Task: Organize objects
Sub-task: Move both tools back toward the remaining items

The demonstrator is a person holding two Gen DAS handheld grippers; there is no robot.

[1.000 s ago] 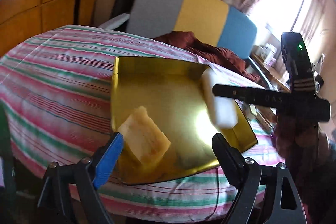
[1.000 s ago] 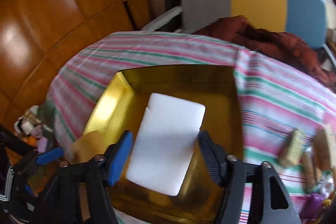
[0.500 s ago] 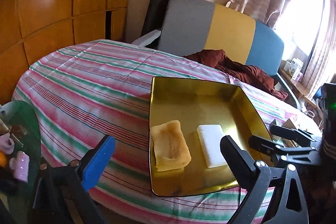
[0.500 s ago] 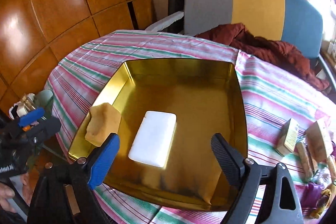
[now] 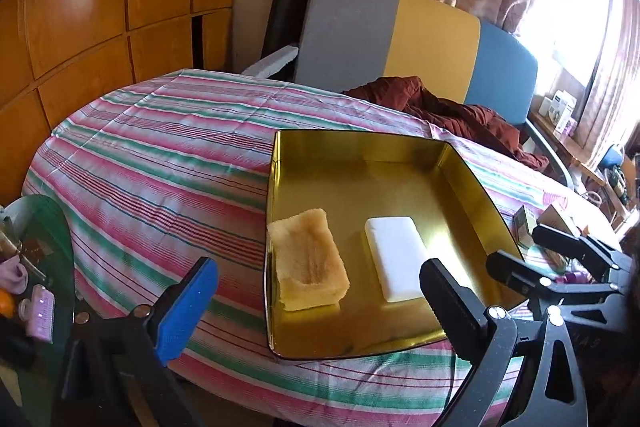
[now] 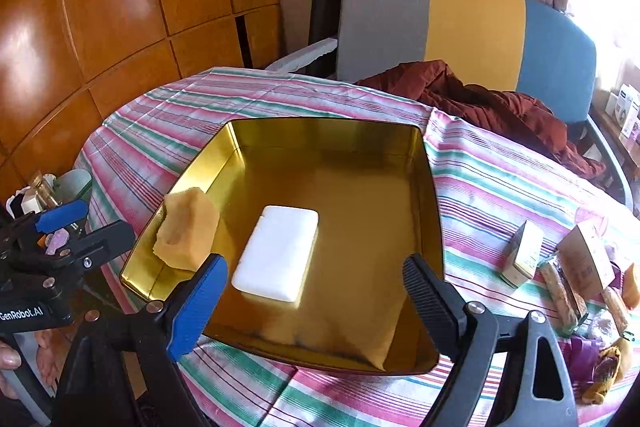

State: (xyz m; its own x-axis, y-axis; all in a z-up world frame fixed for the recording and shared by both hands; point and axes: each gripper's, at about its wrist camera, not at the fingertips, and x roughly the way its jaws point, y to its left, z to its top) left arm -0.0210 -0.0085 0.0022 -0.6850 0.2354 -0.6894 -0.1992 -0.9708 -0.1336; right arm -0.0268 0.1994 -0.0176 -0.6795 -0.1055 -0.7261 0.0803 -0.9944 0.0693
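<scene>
Both claws stand wide and hold nothing, their jaws having just been opening. The right claw (image 6: 314,301) hangs over the near edge of the gold tin tray (image 6: 434,227) on the striped counter (image 6: 280,95). The small boxes and packets (image 6: 568,267) not yet in the tray lie to its right, at the counter's right edge, so the right hand seems the nearer one. The left claw (image 5: 320,311) hangs at the tray's near left corner. In the tray, the yellow sponge (image 5: 308,259) and the white block (image 5: 398,257) lie side by side, long axes running away from the claws.
</scene>
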